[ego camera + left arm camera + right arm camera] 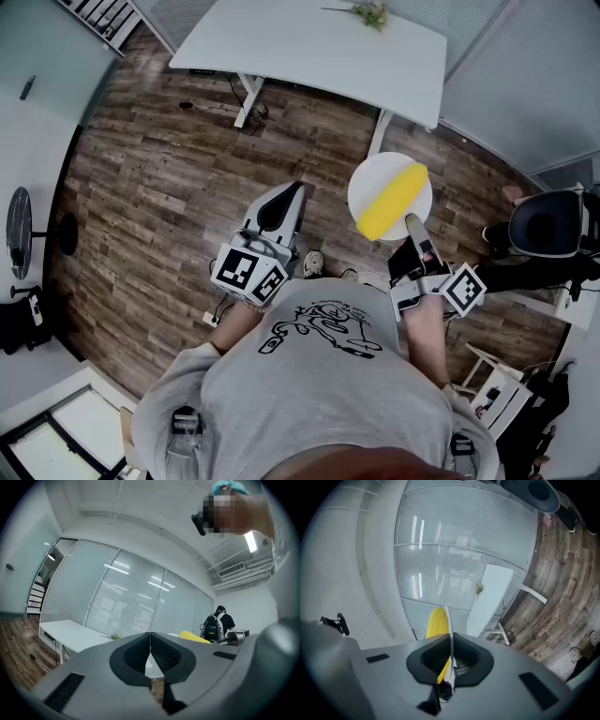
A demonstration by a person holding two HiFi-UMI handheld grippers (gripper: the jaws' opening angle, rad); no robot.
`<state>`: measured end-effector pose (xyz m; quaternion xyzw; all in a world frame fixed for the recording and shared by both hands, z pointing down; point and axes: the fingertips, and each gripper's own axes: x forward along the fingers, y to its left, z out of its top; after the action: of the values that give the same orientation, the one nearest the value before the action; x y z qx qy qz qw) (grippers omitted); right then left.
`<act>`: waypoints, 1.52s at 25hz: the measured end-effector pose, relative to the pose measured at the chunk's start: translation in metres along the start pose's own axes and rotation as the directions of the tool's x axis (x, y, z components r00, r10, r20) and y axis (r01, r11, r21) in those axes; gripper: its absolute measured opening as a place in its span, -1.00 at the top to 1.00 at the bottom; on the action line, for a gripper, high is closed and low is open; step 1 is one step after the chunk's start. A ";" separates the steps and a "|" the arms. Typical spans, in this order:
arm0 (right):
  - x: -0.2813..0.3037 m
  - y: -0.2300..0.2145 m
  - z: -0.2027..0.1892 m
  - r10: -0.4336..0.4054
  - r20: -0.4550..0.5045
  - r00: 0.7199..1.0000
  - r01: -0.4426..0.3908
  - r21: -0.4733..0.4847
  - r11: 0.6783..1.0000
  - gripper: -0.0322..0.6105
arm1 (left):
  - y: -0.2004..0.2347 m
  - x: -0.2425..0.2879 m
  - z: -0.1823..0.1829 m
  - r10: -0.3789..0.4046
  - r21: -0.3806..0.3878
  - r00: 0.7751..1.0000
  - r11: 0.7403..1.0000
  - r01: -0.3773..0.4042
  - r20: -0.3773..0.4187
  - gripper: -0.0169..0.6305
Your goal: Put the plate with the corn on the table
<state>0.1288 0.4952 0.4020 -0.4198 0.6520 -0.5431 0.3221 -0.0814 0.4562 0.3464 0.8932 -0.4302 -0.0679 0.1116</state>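
Round white plate [369, 184] w/ a fat yellow corn cob [392, 202] across it hangs over the wood floor [169, 169] near the white table [319, 47], rim pinched by right gripper [412, 223]; left gripper [294, 189] fingers together, empty.

A light grey short-sleeved T-shirt [309, 398] is worn, seen at the lower middle of the head view, and a black line drawing [323, 330] is printed on its chest. Dark buckled straps [185, 419] are seen on both shoulders near the bottom edge. The left tongs [298, 186] are built as a pale grey wedge-shaped shell with a black inset panel, and a cube [248, 272] of black-and-white square markers is fixed behind it. The right tongs [411, 218] are made of pale fingers ahead of a black body, with a like marker cube [463, 289]. In both gripper views, smooth grey housings with dark rectangular slots [65, 687] and black ribbed pads [164, 653] are shown.
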 end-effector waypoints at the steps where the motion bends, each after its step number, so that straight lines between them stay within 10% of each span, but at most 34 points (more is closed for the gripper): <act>1: 0.000 0.000 0.000 0.001 0.000 1.000 -0.001 -0.001 1.000 0.86 | 0.000 0.000 0.000 -0.002 0.000 1.000 1.000 0.002 -0.001 0.89; 38: 0.091 0.000 0.009 0.002 0.008 1.000 -0.002 0.013 1.000 0.85 | 0.084 0.045 0.013 0.007 -0.006 1.000 1.000 -0.007 -0.001 0.89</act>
<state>0.0964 0.4095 0.4033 -0.4191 0.6477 -0.5453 0.3278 -0.1194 0.3680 0.3546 0.8914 -0.4330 -0.0685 0.1149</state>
